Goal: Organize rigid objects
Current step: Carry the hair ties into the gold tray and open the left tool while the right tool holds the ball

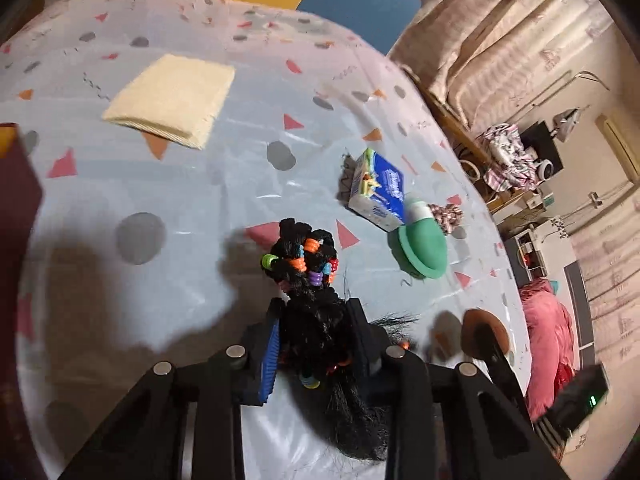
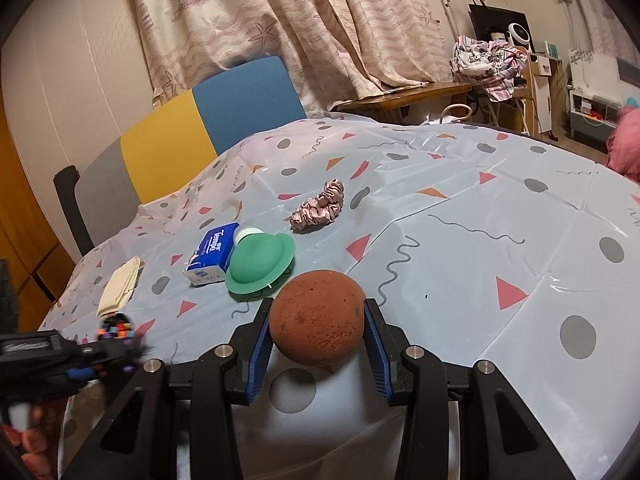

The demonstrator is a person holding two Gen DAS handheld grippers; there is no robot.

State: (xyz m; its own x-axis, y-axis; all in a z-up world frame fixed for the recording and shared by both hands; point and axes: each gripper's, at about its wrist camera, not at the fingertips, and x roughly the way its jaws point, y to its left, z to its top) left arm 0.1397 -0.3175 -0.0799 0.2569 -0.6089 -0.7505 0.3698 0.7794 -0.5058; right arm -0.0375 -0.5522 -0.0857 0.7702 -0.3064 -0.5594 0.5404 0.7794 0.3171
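The brown ball [image 2: 317, 316] sits pinched between the right gripper [image 2: 316, 344] pads, above the tablecloth [image 2: 460, 264]. The green hat [image 2: 260, 261] and tissue pack [image 2: 212, 254] lie just ahead-left, nearer this hand. The left gripper [image 1: 314, 340] clamps a beaded black hair bundle [image 1: 304, 268].

One hat [image 2: 260, 266], one ball [image 2: 316, 316], two scrunchies [image 2: 318, 210].

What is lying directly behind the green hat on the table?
Behind the green hat a blue tissue pack lies on the table, with a small white-capped object touching the hat's crown. The hat covers that object's lower part, so what it is cannot be told.
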